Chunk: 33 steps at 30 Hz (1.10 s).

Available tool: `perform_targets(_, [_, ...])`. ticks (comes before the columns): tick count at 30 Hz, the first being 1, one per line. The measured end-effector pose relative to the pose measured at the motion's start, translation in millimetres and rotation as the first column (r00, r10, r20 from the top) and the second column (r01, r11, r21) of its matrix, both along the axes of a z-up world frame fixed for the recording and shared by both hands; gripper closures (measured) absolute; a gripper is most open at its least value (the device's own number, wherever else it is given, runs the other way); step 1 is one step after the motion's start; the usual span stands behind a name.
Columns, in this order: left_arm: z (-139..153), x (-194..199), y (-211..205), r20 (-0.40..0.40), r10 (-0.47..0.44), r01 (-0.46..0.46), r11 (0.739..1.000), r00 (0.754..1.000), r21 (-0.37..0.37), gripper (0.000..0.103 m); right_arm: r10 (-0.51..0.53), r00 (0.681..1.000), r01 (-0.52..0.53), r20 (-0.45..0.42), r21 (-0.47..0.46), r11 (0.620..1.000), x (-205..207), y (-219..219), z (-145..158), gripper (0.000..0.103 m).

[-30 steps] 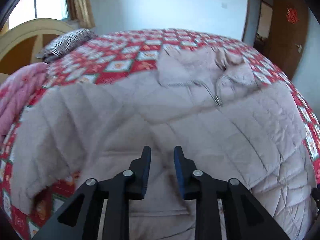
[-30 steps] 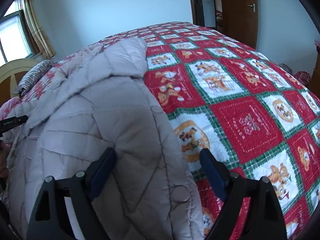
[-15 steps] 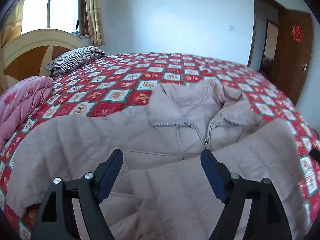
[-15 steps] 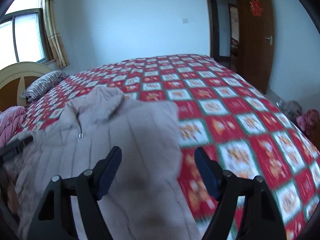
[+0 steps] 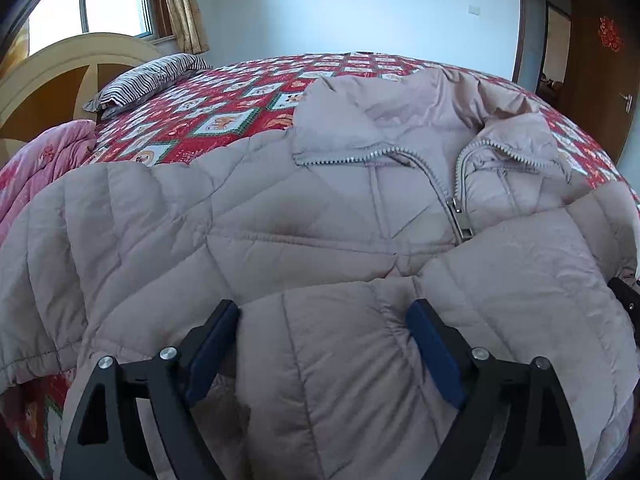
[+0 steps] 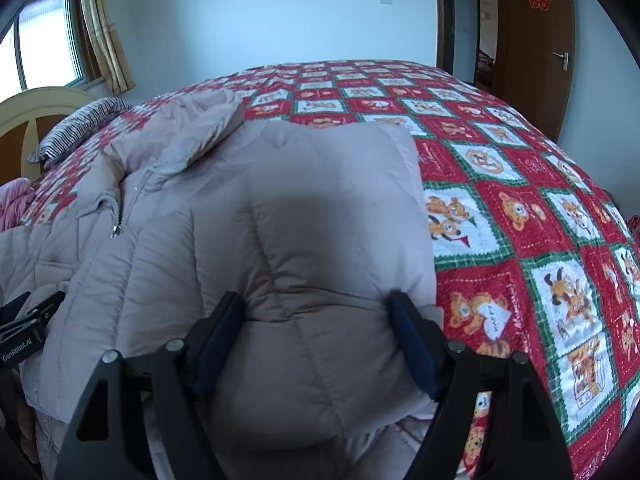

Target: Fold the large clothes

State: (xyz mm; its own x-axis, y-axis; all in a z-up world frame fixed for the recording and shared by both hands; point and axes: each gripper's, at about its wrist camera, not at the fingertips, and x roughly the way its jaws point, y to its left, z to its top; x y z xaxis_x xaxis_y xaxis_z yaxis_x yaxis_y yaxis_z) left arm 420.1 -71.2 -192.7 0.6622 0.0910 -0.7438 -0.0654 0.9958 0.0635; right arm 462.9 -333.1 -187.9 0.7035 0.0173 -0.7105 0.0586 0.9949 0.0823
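Note:
A large beige quilted jacket (image 5: pixel 312 216) lies front up on the bed, its zipper (image 5: pixel 460 216) partly open below the collar. One sleeve is folded across its chest. It also shows in the right wrist view (image 6: pixel 320 224). My left gripper (image 5: pixel 324 344) is open, its jaws wide either side of the folded sleeve near the jacket's lower part. My right gripper (image 6: pixel 318 340) is open, its jaws spread around a puffed fold at the jacket's right edge. The tip of the left gripper (image 6: pixel 28 320) shows at the left of the right wrist view.
The bed carries a red, green and white patterned quilt (image 6: pixel 520 216). A striped pillow (image 5: pixel 148 80) and a wooden headboard (image 5: pixel 60 72) are at the far left, a pink blanket (image 5: pixel 32 168) beside them. A brown door (image 6: pixel 536 40) stands at the right.
My left gripper was nearly shut a second ago and has opened wide. Both grippers rose away from the jacket, then came back down close onto it.

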Motion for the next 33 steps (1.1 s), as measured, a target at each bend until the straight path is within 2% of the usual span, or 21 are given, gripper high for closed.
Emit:
perform_targets(4, [-4.4, 1.5, -3.6, -0.014, -0.005, 0.005, 1.000, 1.000, 0.019, 0.011, 0.000, 1.000, -0.001, -0.024, -0.028, 1.000, 5.0, 3.9, -4.4, 0.021])
perform_targets(11, [-7.8, 3.6, -0.8, -0.028, -0.004, 0.004, 1.000, 1.000, -0.003, 0.008, 0.000, 0.999, -0.003, -0.051, -0.070, 0.998, 14.3, 8.6, -8.8, 0.018])
perform_targets(33, [-10.1, 5.1, -1.9, -0.027, -0.002, 0.002, 1.000, 1.000, -0.004, 0.006, -0.011, 0.998, 0.004, -0.061, -0.114, 0.993, 20.6, 13.5, -11.8, 0.016])
